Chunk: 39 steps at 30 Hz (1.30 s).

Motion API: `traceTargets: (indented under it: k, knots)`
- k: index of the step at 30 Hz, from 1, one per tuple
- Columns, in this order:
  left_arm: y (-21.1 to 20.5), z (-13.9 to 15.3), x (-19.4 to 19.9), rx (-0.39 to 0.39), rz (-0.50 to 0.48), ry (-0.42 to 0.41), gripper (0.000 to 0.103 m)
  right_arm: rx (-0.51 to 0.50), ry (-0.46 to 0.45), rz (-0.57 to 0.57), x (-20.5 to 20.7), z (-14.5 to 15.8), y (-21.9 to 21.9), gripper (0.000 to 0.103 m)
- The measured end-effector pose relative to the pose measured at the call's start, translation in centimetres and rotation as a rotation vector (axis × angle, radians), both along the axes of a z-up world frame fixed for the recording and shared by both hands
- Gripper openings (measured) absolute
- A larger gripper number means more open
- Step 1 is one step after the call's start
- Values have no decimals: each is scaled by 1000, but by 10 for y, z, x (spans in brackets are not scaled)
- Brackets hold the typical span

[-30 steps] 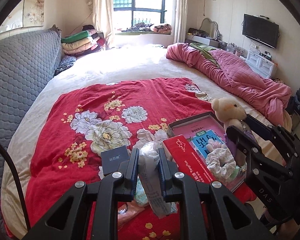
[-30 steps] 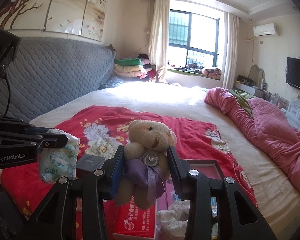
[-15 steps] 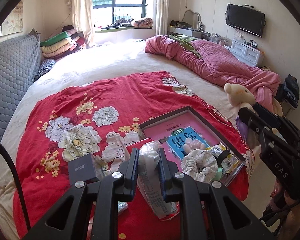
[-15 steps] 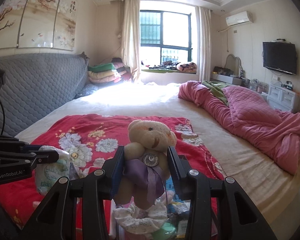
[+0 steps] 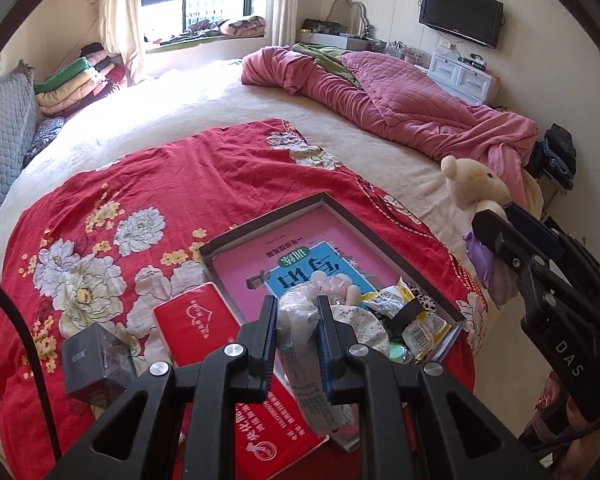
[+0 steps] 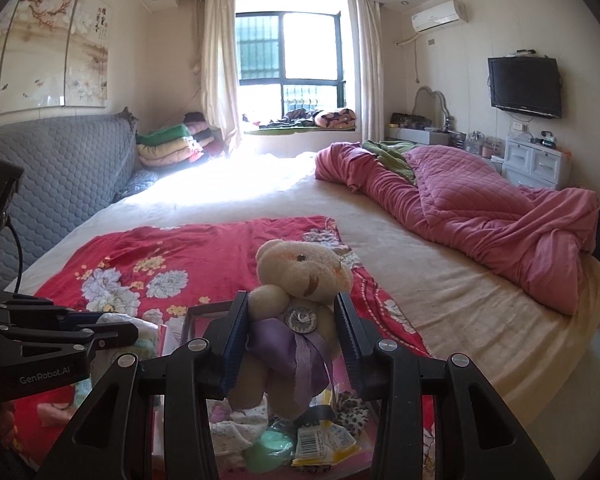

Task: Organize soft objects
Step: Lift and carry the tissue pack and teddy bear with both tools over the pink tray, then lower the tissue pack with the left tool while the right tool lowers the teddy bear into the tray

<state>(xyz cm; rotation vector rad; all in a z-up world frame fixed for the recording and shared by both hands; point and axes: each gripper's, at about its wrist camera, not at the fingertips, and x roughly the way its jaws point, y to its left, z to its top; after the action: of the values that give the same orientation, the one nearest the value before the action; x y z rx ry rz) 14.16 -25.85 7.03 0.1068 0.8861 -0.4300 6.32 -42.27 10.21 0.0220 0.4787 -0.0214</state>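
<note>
On the bed, a dark cube box [image 5: 94, 364] sits on the red floral blanket [image 5: 140, 184], with a red tissue pack [image 5: 204, 336] to its right. The left gripper [image 5: 296, 332] has its jaws clamped on a soft plastic-wrapped tissue packet [image 5: 304, 360], held above the near edge of the shallow grey tray [image 5: 260, 228]. The tray holds a pink book [image 5: 284, 256], a white scrunchie [image 5: 360, 320] and snack packets [image 5: 416, 320]. Further right, the right gripper [image 6: 290, 332] has its jaws clamped on a cream teddy bear [image 6: 300, 276], held above the tray's right end.
</note>
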Motion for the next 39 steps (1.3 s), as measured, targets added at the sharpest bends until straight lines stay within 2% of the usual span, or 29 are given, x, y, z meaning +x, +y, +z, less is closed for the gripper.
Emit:
traceTargets:
  k: [7, 16, 25, 39]
  knots:
    - [-19, -25, 17, -7, -24, 57, 18, 9, 29, -8, 4, -12, -10, 44]
    - [-23, -51, 37, 20, 1, 95, 18, 16, 94, 20, 16, -33, -8, 44]
    - [-23, -59, 42, 51, 10, 77, 19, 7, 153, 48, 27, -54, 0, 44]
    - [-22, -72, 52, 51, 28, 120, 19, 38, 234, 66, 43, -84, 1, 45]
